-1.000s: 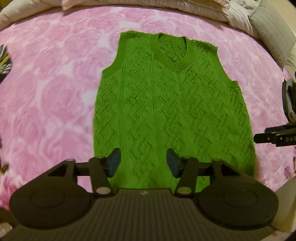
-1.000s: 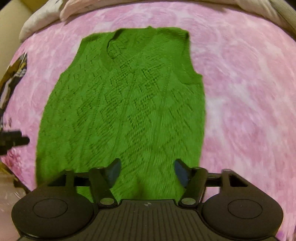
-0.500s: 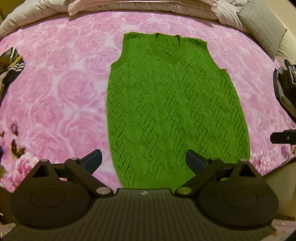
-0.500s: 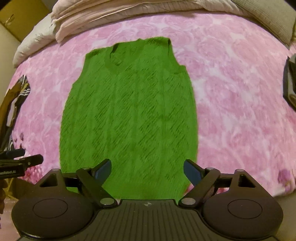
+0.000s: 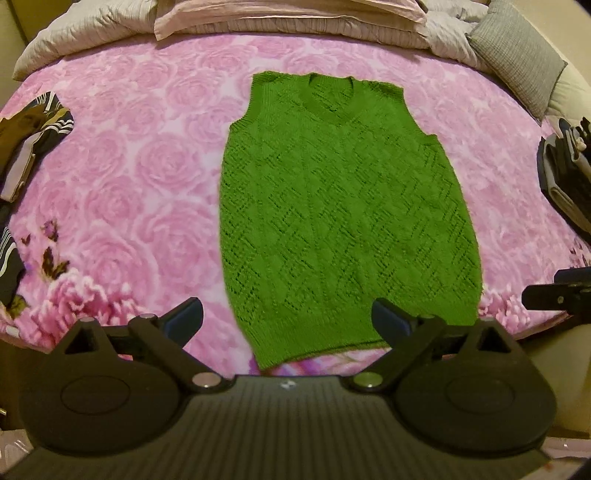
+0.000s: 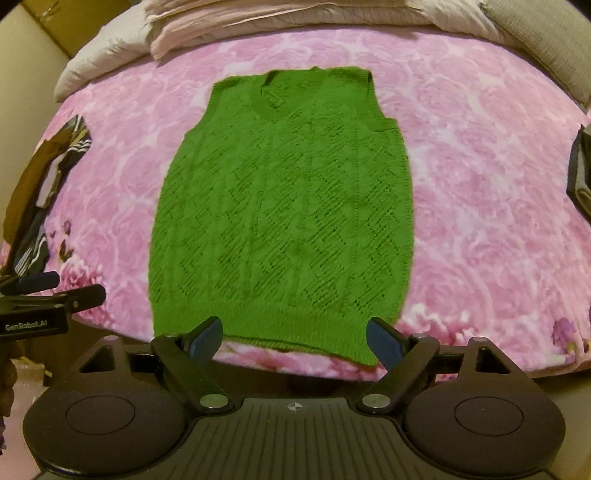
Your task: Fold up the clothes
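**Vest spread flat, both grippers clear of it**

Green knit vest (image 5: 343, 221) lies face up on the pink rose-print blanket (image 5: 129, 177), centre of the left wrist frame. V-neck toward the top of the frame, ribbed hem toward the bottom, close to the near edge of the bed. No folds in it yet. Armholes and side edges lie straight, which reads as a layout made ready for folding: a flat garment gives clean lines to fold along.

Left gripper (image 5: 286, 319): fingers spread wide, nothing between them. It hangs over the hem, lower centre of its frame, pointing steeply down. Right gripper (image 6: 295, 338): same, fingers wide apart and empty, over the hem's right corner in its own view. Neither pad touches the knit, as far as the fisheye shows.

Judgement: with both tools open and poised at the hem end, the next grab is probably at a side edge or the hem corners, one tool per corner so the open knit does not stretch or skew.

Edges of the frames: striped and brown clothing (image 5: 33, 129) at left, a dark folded pile (image 5: 561, 177) at right (likely finished items, though too cropped to be sure). Pillows and bedding (image 5: 288, 18) across the top.
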Tool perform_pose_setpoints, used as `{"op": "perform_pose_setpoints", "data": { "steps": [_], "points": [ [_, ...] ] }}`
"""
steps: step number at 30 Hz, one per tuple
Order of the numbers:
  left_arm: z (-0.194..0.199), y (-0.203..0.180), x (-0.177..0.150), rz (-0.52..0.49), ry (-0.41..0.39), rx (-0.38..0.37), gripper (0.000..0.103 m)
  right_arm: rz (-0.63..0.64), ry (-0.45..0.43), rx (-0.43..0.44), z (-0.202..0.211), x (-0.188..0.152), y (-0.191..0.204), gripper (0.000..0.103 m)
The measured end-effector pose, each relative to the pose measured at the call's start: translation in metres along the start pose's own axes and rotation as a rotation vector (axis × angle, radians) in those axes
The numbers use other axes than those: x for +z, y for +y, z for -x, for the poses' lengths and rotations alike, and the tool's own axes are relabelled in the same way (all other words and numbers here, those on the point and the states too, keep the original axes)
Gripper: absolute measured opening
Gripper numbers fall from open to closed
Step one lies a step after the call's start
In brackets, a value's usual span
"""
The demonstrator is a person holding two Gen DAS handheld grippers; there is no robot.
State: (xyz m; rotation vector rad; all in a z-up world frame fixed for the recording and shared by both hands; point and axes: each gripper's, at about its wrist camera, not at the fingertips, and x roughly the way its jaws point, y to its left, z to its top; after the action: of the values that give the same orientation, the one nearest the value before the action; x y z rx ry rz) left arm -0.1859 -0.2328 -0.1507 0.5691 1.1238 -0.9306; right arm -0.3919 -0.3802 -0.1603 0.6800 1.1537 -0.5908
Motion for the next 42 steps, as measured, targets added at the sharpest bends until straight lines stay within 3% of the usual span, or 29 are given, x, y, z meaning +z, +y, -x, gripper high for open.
{"op": "perform_pose_setpoints", "data": {
  "steps": [6, 9, 17, 42],
  "points": [
    [0.013, -0.022, -0.008, -0.005, 0.011, 0.020, 0.097, 0.003, -0.015, 0.013, 0.011, -0.007, -0.006, 0.082],
    [0.020, -0.032, -0.008, -0.021, -0.008, 0.031, 0.102, 0.010, -0.027, 0.016, 0.015, -0.006, -0.008, 0.082],
    [0.030, -0.049, 0.000, -0.040, -0.045, 0.057, 0.102, 0.015, -0.046, 0.021, 0.023, -0.006, -0.012, 0.082],
    [0.025, -0.056, 0.006, -0.069, -0.037, 0.058, 0.102, 0.010, -0.044, 0.001, 0.023, -0.005, -0.015, 0.082]
  ]
}}
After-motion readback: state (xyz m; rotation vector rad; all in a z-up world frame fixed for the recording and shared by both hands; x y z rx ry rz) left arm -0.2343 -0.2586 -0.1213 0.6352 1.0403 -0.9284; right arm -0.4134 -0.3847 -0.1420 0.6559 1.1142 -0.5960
